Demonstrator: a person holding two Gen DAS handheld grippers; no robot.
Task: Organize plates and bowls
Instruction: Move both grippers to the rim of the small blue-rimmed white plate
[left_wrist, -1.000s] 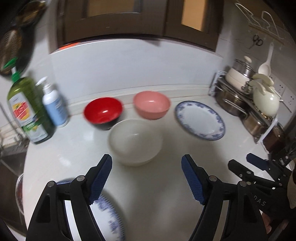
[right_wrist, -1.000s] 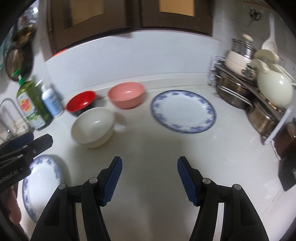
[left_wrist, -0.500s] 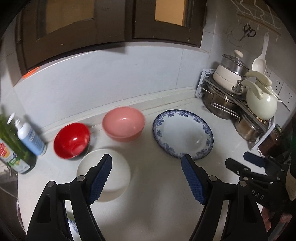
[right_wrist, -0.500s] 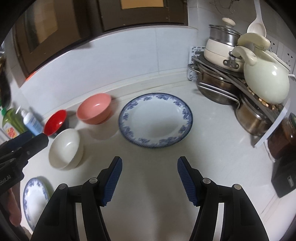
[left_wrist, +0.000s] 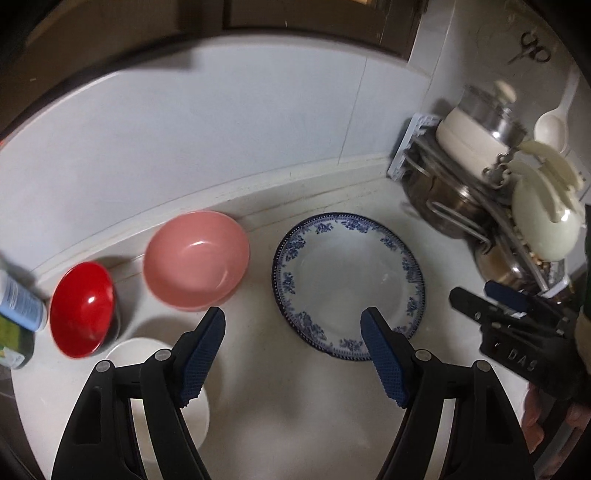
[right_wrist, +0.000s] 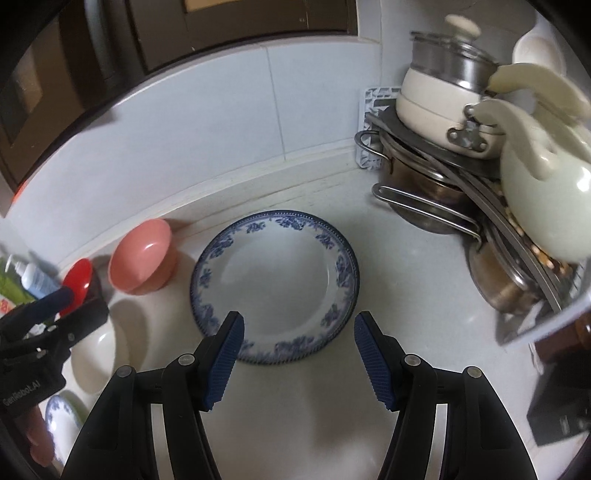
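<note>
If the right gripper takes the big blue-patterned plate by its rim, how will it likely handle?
The plate looks glazed and glossy, so probably slippery against the right gripper. It looks ceramic: likely stiff, fairly heavy, chippable. It lies flat on the counter, so its low rim may be hard to get under.

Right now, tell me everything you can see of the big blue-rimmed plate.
The plate is round and shallow, glossy white like glazed ceramic, with a blue floral band around a dark beaded edge. It lies flat and empty on the pale counter, near the back wall, right of the pink bowl without touching it. Nothing grips it.
</note>
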